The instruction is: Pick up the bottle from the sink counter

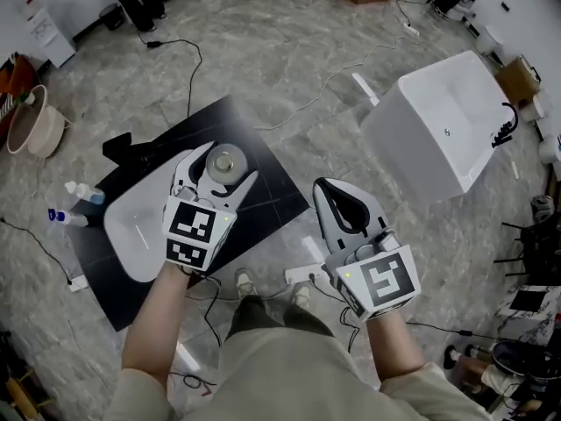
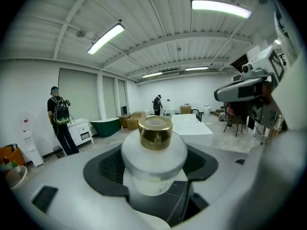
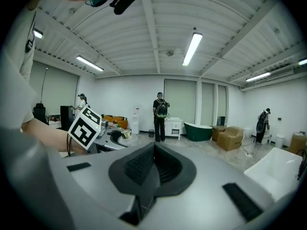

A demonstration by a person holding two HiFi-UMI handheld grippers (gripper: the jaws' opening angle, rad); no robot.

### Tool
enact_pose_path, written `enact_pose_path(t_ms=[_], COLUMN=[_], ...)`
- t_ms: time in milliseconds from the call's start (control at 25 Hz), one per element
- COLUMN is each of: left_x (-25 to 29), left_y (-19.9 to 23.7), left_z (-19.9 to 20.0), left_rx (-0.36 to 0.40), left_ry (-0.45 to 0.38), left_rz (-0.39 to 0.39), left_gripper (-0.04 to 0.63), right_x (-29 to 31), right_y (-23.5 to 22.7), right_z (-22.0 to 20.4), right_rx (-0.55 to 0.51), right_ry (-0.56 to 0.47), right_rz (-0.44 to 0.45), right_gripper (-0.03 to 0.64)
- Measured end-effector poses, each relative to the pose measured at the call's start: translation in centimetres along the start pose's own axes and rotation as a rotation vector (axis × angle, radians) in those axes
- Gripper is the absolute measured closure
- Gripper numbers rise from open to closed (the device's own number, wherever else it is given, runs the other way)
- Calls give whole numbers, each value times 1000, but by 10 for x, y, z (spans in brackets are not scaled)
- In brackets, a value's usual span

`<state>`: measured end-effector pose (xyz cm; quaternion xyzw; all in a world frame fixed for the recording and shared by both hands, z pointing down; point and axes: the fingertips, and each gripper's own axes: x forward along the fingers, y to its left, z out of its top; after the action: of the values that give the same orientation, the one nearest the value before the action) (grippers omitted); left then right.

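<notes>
Frosted white bottle (image 2: 153, 152), gold-capped, clamped upright in left gripper (image 1: 230, 163) at sink (image 1: 131, 235) end, toward counter (image 1: 263, 200) far corner; held by the body, likely for a steady lift. Right gripper (image 1: 324, 188) closed, empty, parked off counter's right edge.

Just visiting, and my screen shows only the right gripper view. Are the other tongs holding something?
Observer: Yes. The left tongs are closed around a round white bottle with a gold cap.
Visitor: Is it over the sink?
Observer: Next to it. In the head view the bottle is above the black counter, beside the white sink.
Visitor: Any other bottles around?
Observer: Two small bottles lie by the counter's left edge.
</notes>
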<state>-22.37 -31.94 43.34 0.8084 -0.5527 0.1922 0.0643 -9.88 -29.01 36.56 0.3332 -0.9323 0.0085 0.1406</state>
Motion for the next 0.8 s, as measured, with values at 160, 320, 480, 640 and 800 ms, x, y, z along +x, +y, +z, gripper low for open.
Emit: enact_pose_path(t_ms=[160, 320, 480, 640, 800], left_x=[-39, -76, -110, -134, -147], left_y=[-4, -17, -35, -47, -57], left_z=[41, 71, 91, 96, 84], left_rx=[71, 76, 54, 10, 7], left_ry=[-42, -83, -131, -160, -140], left_rz=[43, 38, 31, 41, 64], left_gripper=[264, 264, 264, 264, 264], right_x=[-26, -50, -72, -87, -94], right_y=[-3, -1, 1, 2, 2], right_z=[41, 65, 78, 80, 70], right_rx=[-44, -76, -79, -77, -69], right_ry=[-60, -130, -164, -174, -155], right_rz=[-31, -26, -26, -24, -24], right_gripper=[620, 620, 620, 620, 620])
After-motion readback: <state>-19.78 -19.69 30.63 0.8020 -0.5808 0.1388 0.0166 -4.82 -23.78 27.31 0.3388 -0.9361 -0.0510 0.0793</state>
